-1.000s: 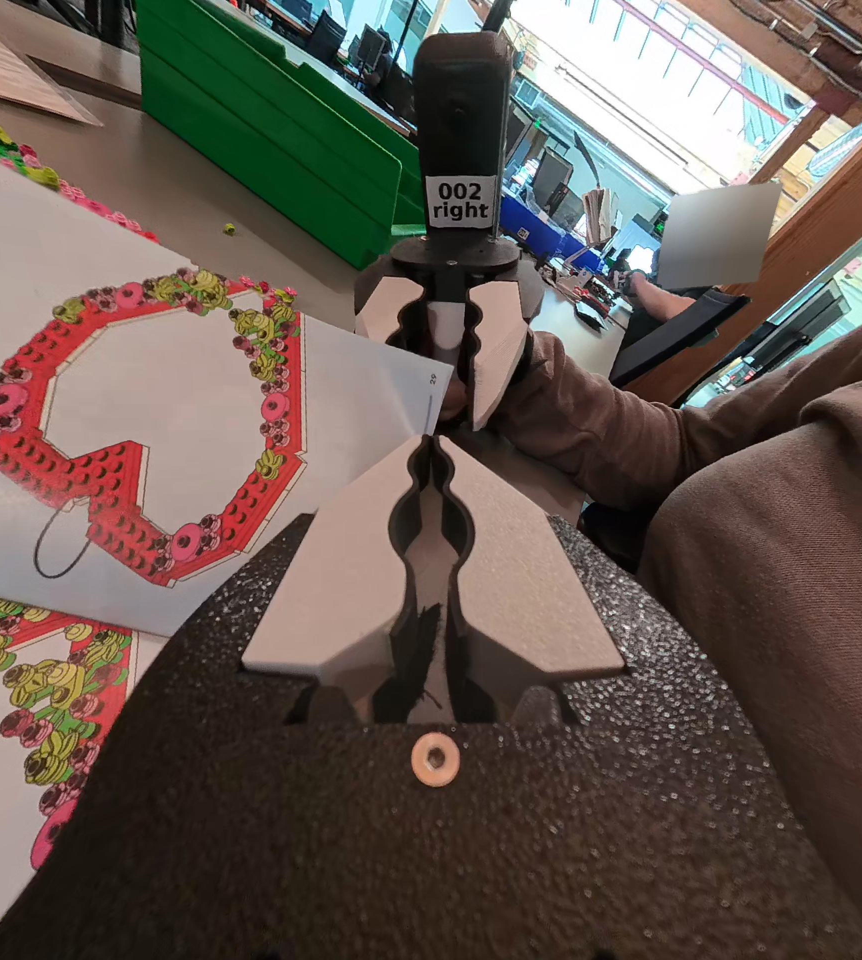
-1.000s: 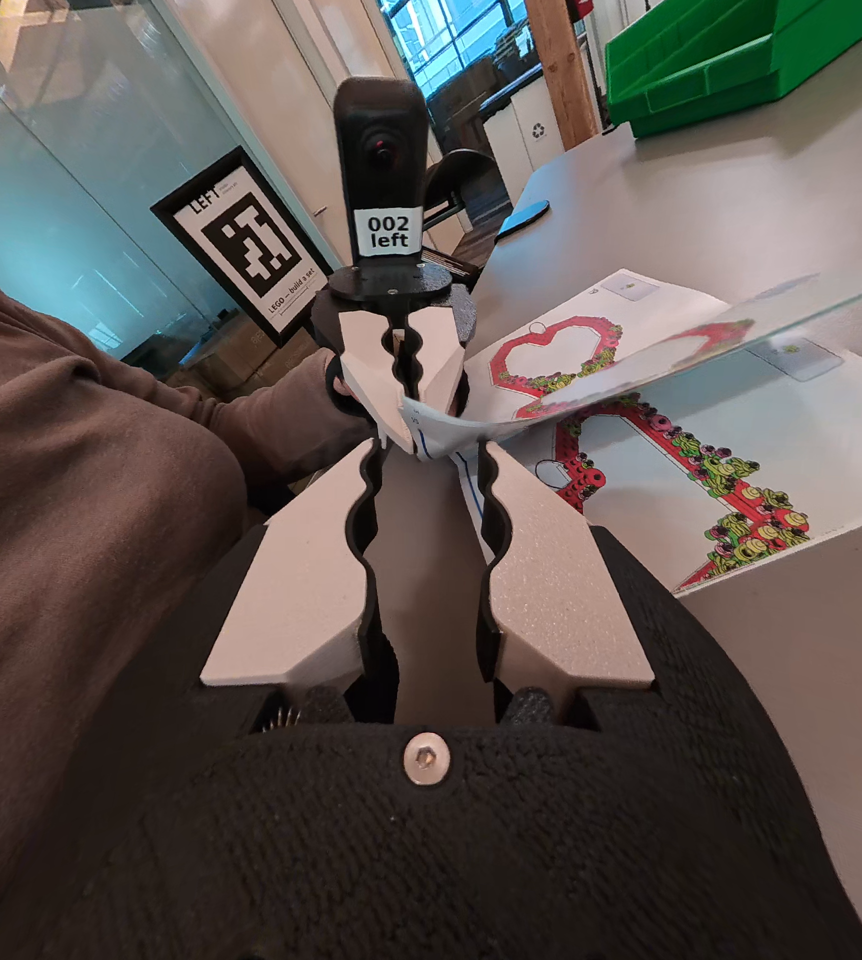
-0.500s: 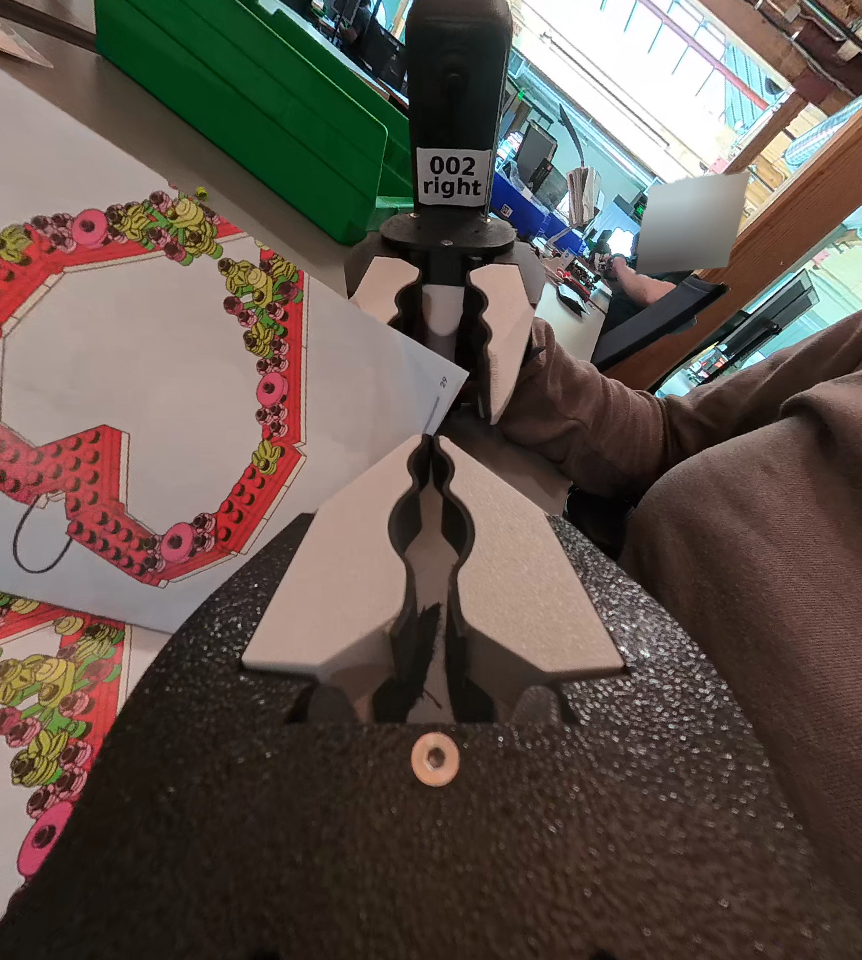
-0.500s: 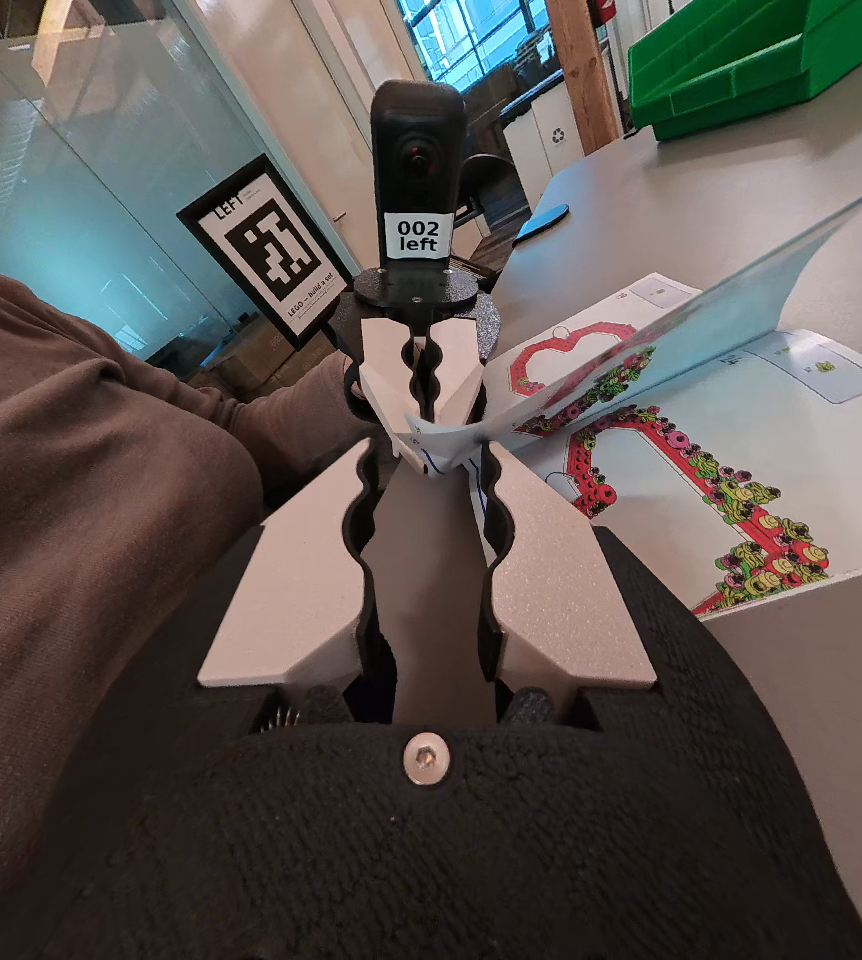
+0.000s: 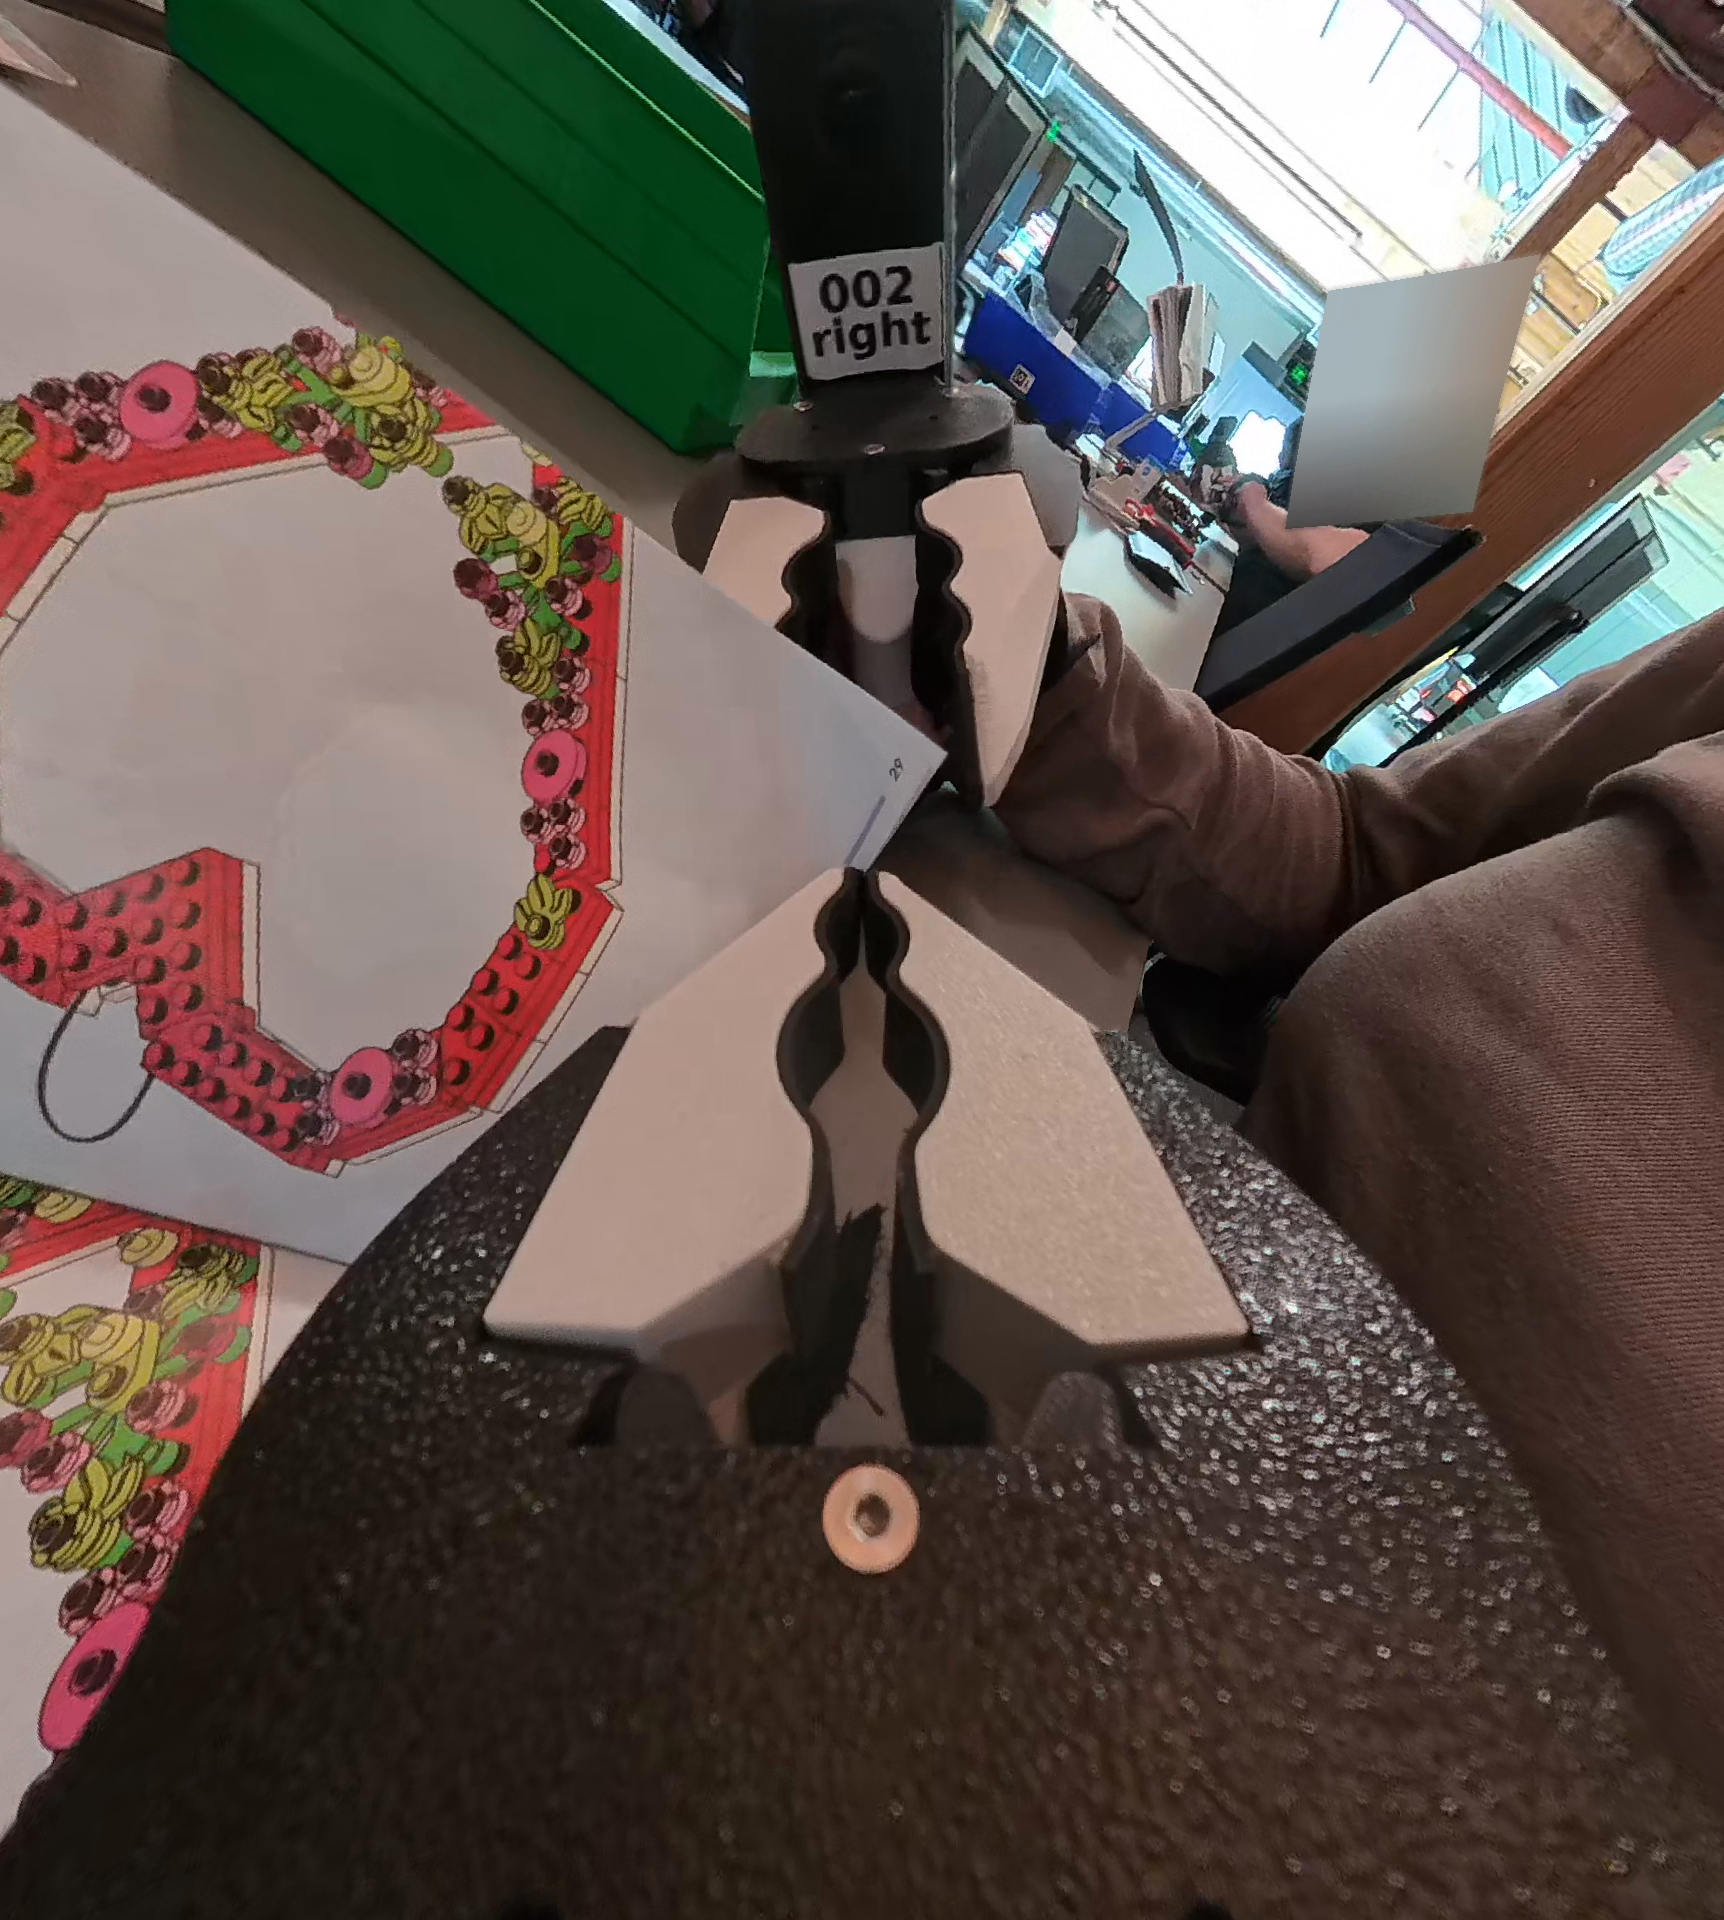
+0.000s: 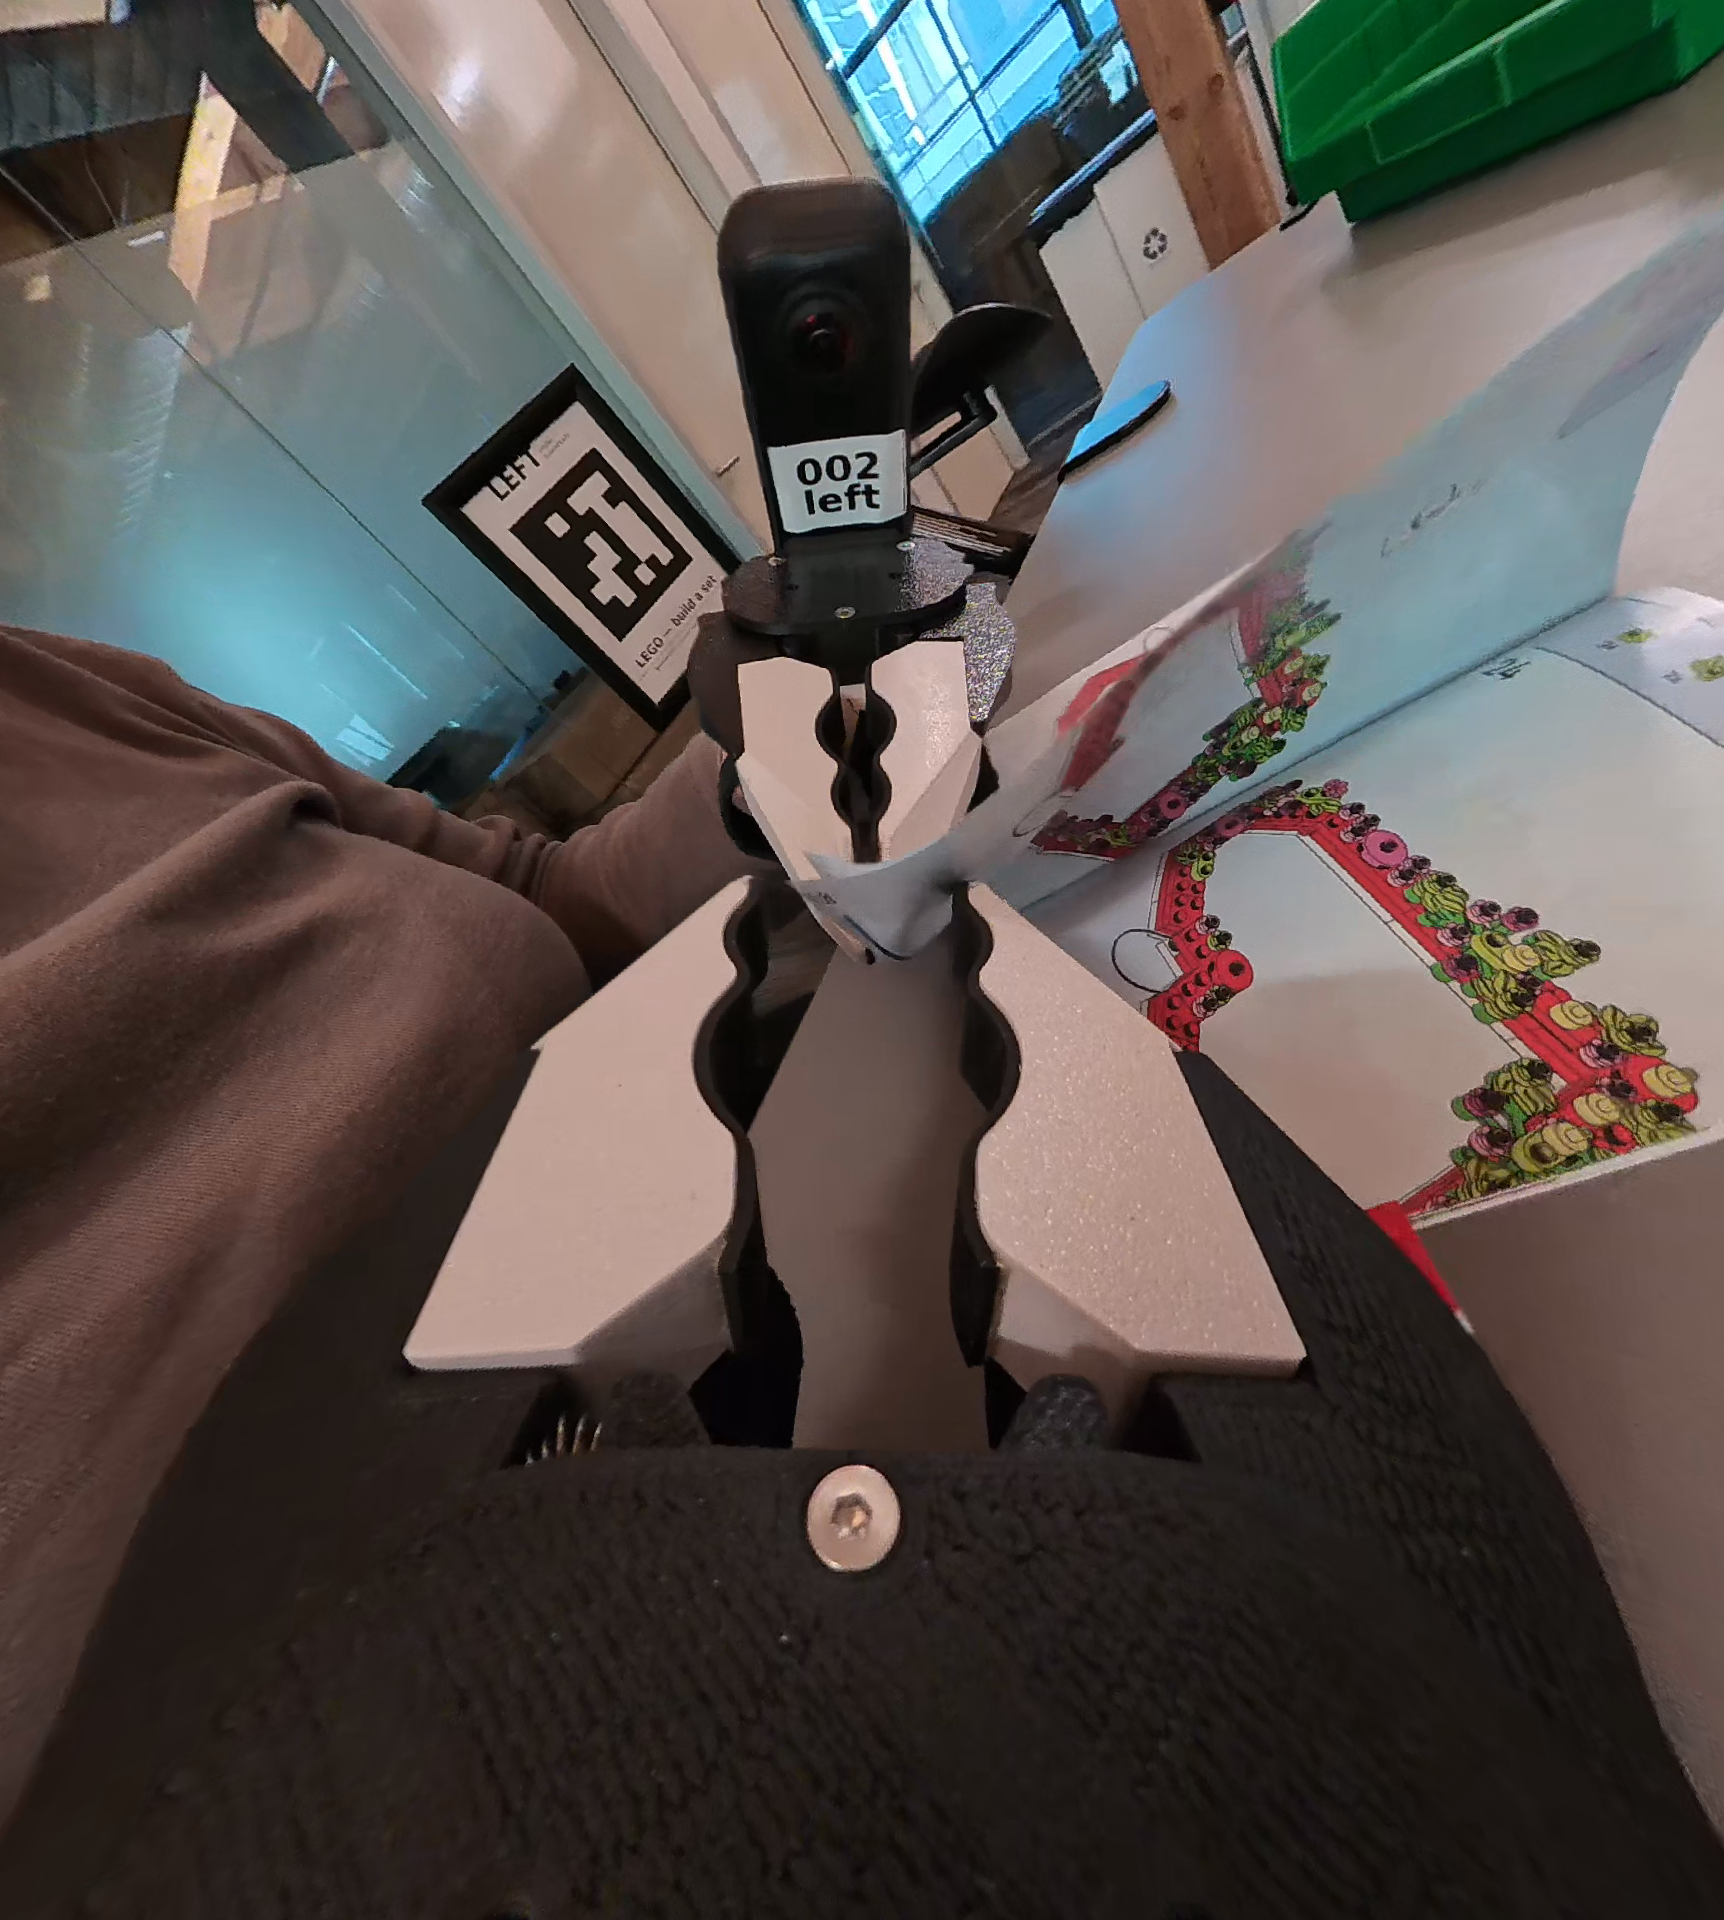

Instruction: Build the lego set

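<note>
Page corner (image 6: 873, 902) of the lego instruction booklet (image 6: 1523, 862) was where it was all happening, pretty much dead centre of the right wrist view. The left claw (image 6: 863, 831) had its jaws pinched narrow on that corner, so the loose page (image 5: 338, 748) curved up off the spread and swept toward the upper right of that frame. The rest of the booklet lay flat on the grey surface (image 6: 1616, 1351), showing a red heart-shaped frame with flowers.

The right claw (image 6: 863, 904) was parked right in front, jaws spread wide, empty, with the corner sitting just at the mouth between its tips. So the page lay straight ahead of the right claw, its free edge running off to the right, while the left one was the only one actually touching it. From the left wrist view the right claw (image 5: 899, 665) sat just past the corner, top centre.

My guess: mid page-turn. Green bins (image 5: 484, 156) sat further back. No loose bricks visible anywhere.
</note>
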`<state>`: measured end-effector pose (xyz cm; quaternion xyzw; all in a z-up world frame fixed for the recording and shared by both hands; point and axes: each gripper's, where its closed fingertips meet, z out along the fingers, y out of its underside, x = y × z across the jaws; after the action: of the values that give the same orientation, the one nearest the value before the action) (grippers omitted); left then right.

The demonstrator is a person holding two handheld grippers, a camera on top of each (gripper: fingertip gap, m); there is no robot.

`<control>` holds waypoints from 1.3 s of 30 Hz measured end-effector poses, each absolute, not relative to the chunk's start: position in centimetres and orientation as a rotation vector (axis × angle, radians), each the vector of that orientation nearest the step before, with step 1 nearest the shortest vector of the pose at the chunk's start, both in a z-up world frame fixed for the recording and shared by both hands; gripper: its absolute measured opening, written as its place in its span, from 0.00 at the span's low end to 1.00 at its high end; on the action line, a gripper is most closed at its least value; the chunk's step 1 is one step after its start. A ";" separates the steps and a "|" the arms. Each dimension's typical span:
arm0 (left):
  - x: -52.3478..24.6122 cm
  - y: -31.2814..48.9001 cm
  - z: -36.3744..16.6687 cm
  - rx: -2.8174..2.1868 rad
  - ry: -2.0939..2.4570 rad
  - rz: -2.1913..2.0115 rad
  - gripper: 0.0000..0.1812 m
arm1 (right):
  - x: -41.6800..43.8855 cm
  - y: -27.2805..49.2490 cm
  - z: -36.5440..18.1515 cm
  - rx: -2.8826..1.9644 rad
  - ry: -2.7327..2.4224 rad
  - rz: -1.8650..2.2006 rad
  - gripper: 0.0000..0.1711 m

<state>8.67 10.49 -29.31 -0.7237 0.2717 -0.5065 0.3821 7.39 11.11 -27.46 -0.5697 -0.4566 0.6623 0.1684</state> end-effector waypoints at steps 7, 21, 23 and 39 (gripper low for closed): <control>8.7 10.4 -29.3 -1.846 0.700 -1.299 0.00 | 7.6 11.0 -27.5 -1.642 -1.293 1.924 0.16; 8.7 10.4 -29.1 -1.831 0.693 -1.299 0.00 | 7.8 11.1 -27.7 -1.642 -1.311 1.901 0.05; 8.5 10.4 -28.9 -1.822 0.676 -1.287 0.00 | 7.9 11.0 -27.8 -1.643 -1.325 1.895 0.03; -2.7 9.7 -28.8 -1.791 -0.032 -0.911 0.00 | 8.8 12.1 -29.7 -1.805 -1.368 1.707 0.02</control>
<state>-2.68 9.67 -28.77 -0.7522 -0.0134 -0.3826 0.5363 8.78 12.05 -29.73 -0.6291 -0.4769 0.5947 0.1522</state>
